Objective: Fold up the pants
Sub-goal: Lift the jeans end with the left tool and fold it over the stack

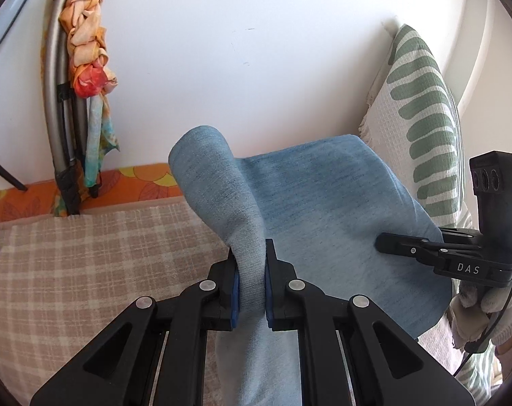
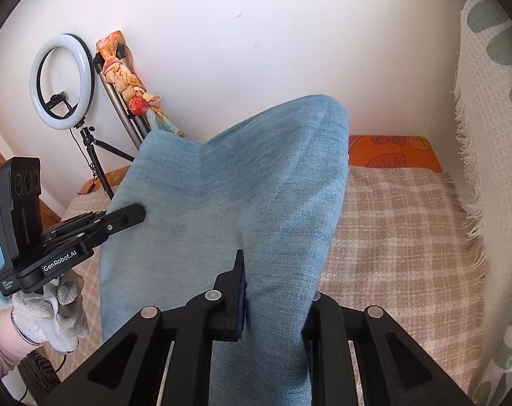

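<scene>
The light blue denim pants (image 1: 323,209) hang lifted above the bed, stretched between both grippers. My left gripper (image 1: 250,284) is shut on a bunched fold of the pants, which loops up over its fingertips. My right gripper (image 2: 276,291) is shut on another part of the pants (image 2: 228,203); the cloth drapes over and hides its right finger. In the left wrist view the right gripper (image 1: 384,242) comes in from the right against the cloth. In the right wrist view the left gripper (image 2: 137,215) touches the cloth from the left.
A bed with a beige plaid blanket (image 1: 86,253) and an orange floral sheet (image 2: 391,154) lies below. A green-and-white cushion (image 1: 421,108) leans at the right. A ring light on a tripod (image 2: 63,81) and a stand wrapped in a colourful scarf (image 1: 86,61) stand by the white wall.
</scene>
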